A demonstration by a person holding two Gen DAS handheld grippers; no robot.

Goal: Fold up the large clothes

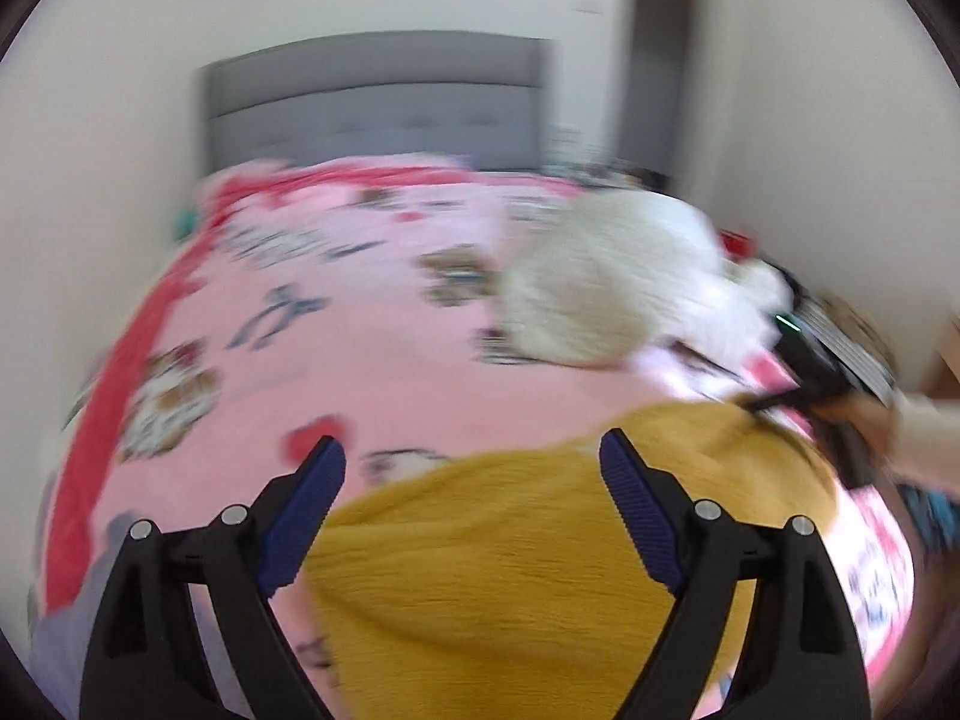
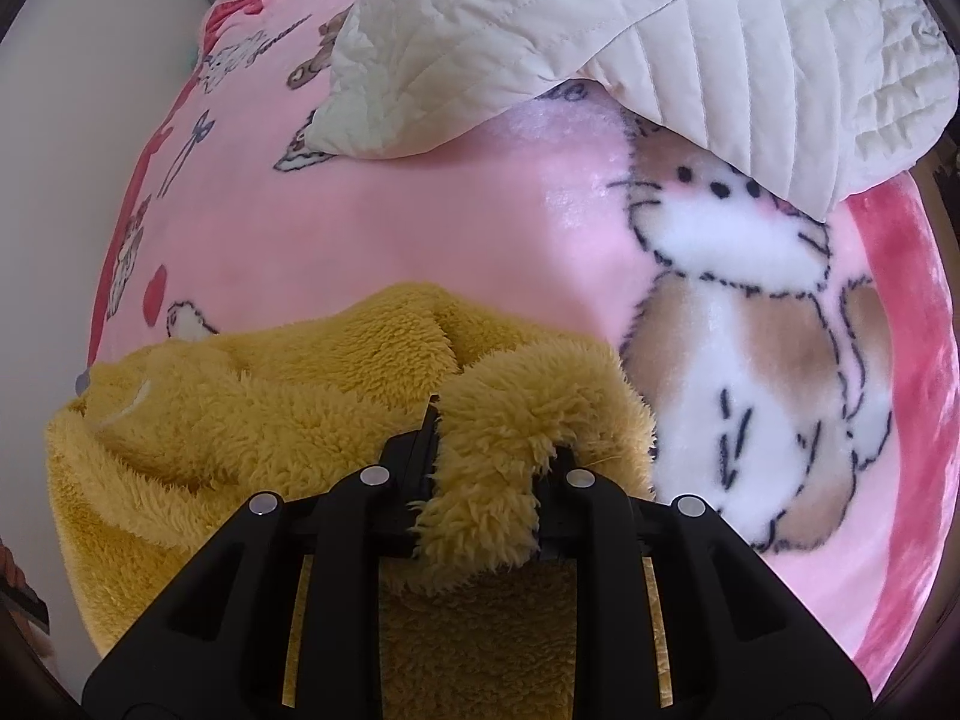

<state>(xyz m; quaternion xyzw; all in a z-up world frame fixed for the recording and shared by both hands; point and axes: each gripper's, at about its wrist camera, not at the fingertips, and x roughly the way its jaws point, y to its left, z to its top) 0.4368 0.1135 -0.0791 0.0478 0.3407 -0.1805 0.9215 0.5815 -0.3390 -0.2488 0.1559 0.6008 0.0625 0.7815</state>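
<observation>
My left gripper (image 1: 471, 450) is up over the bed, tilted down a bit. Its two fingers (image 1: 312, 498) are spread wide with nothing between them. The picture from it is blurry. Below it I see the yellow fleece (image 1: 510, 570) lying on the pink blanket (image 1: 360, 360).

My right gripper (image 2: 480, 468) points steeply down at the bed. Its fingers are squeezed tight on a fold of the fleece (image 2: 240, 420), and fluffy cloth bulges up between them. The rest of the fleece is bunched on the blanket (image 2: 420, 228) near me. A white quilted coat (image 2: 600, 30) lies farther back, apart from the fleece.
</observation>
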